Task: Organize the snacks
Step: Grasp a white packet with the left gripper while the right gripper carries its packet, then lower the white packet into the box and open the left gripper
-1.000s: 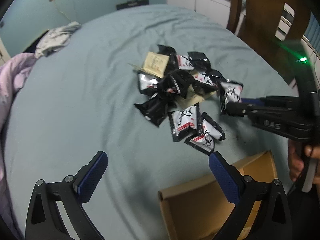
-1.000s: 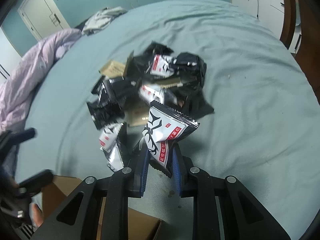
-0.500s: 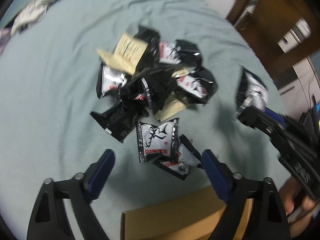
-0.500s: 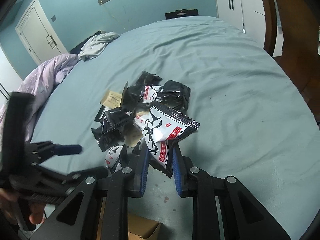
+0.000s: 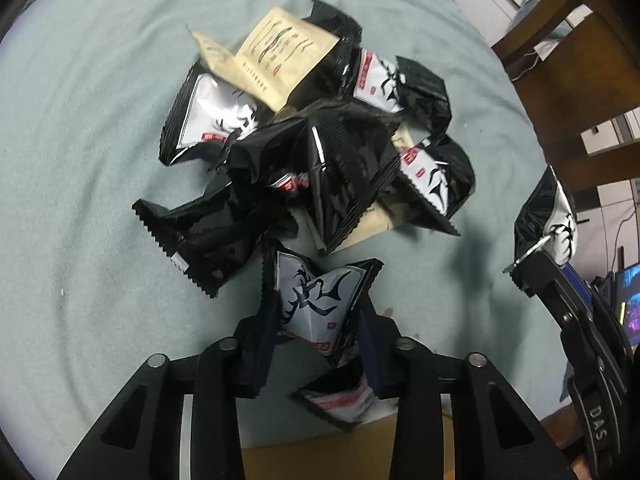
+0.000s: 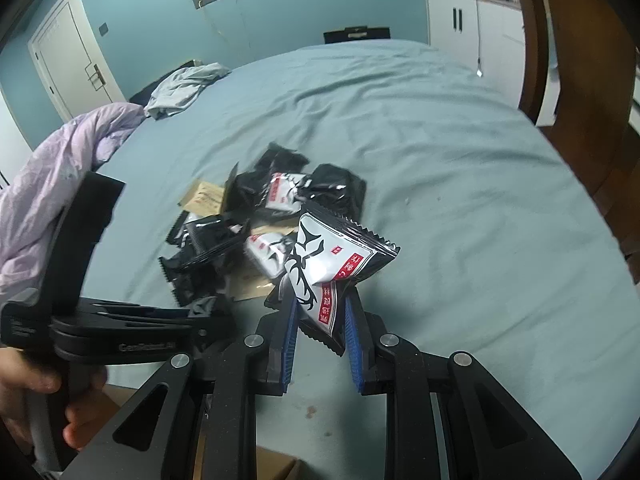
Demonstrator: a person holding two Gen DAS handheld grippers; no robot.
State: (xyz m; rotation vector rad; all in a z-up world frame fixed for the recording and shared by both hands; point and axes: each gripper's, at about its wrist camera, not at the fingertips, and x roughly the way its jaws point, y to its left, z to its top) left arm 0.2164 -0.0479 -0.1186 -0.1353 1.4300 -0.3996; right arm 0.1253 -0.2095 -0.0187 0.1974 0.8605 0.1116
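The left claw (image 5: 318, 334) pointed steeply down at the near edge of the snack pile (image 5: 316, 140) on the bed (image 5: 80, 160). Its jaws had just been closing, and a white-faced packet (image 5: 316, 304) now sat between them, its sides buckled inward by the pads. Just below that claw lay another packet (image 5: 340, 400), partly over the rim of a cardboard box (image 5: 348, 456) (only a strip of it showed). Ahead of the claw the heap was mostly black wrappers, with a tan sachet (image 5: 288, 56) at its far side.

The right claw (image 6: 320, 320) was pressed together on a second white-faced packet (image 6: 328, 264), held clear above the bed, the pile ahead and to its left. To its left, a hand (image 6: 36, 400) gripped the other tool's handle. Far left of that claw lay a lilac quilt (image 6: 52, 168).
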